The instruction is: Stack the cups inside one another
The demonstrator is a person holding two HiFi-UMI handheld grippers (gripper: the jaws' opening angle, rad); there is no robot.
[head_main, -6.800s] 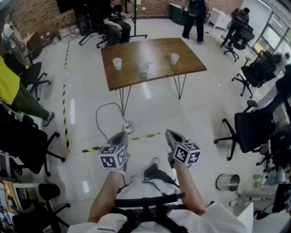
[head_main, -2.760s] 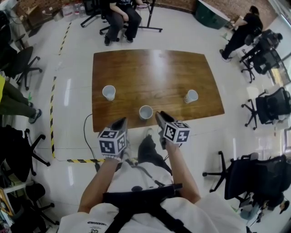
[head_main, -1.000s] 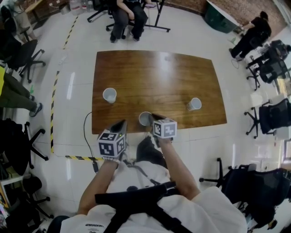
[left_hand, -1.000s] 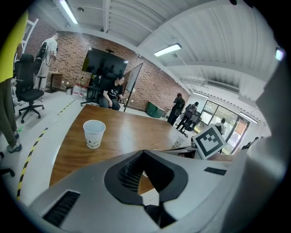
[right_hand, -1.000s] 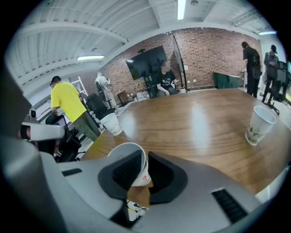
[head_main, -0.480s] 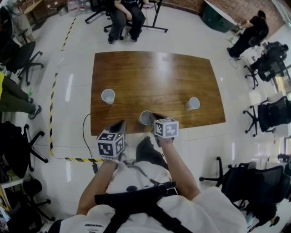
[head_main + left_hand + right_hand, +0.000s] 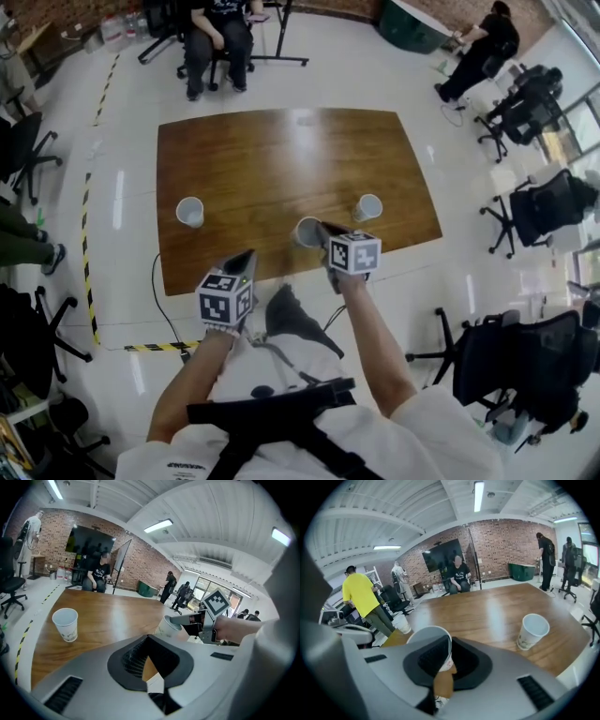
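Observation:
Three white paper cups belong to a brown wooden table. The left cup stands upright near the table's left side. The right cup stands near the front right. My right gripper is shut on the wall of the middle cup, one jaw inside the rim, one outside. That cup hangs tilted just above the table's front edge. My left gripper is shut and holds nothing, short of the front edge.
Office chairs ring the table on a glossy white floor. A seated person is beyond the far edge, and others stand at the back right. Yellow-black tape runs along the floor at left.
My right gripper has lifted the middle cup off the table and carried it slightly right. The left gripper has shifted a little along the front edge.

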